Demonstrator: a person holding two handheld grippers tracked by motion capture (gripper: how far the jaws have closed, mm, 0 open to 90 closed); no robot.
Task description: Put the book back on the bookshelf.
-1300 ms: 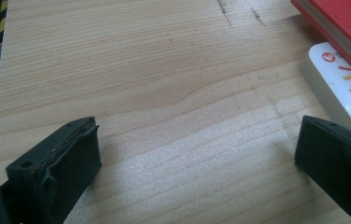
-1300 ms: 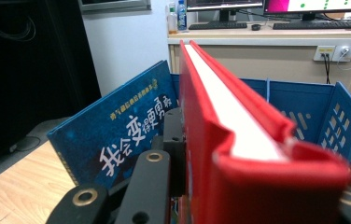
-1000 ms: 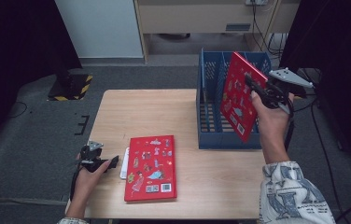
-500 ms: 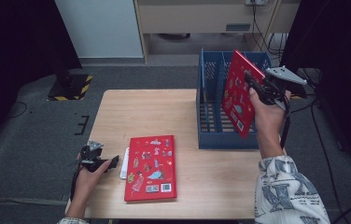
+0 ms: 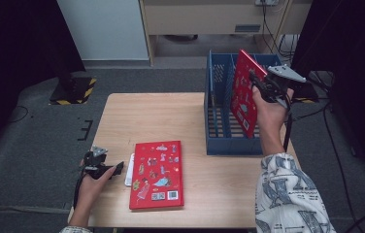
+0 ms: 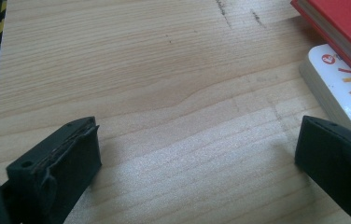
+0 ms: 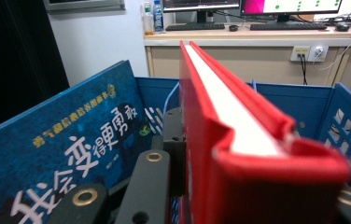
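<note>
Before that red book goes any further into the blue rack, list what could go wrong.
1. The right tool clamps the upright red book near its top edge, so the book's lower end could swing and catch the blue rack wall.
2. A blue book already leans in the rack; the red one may scrape or jam against it.
3. The left tool rests open by the white book under the second red book; a nudge could shift that stack.

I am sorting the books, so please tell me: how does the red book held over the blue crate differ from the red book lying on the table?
The held red book stands nearly upright, on edge, above the blue crate; the red book on the table lies flat, cover up. The right gripper is shut on the held one; the other is in no grip and partly overlaps a white book. Both have red illustrated covers.
</note>
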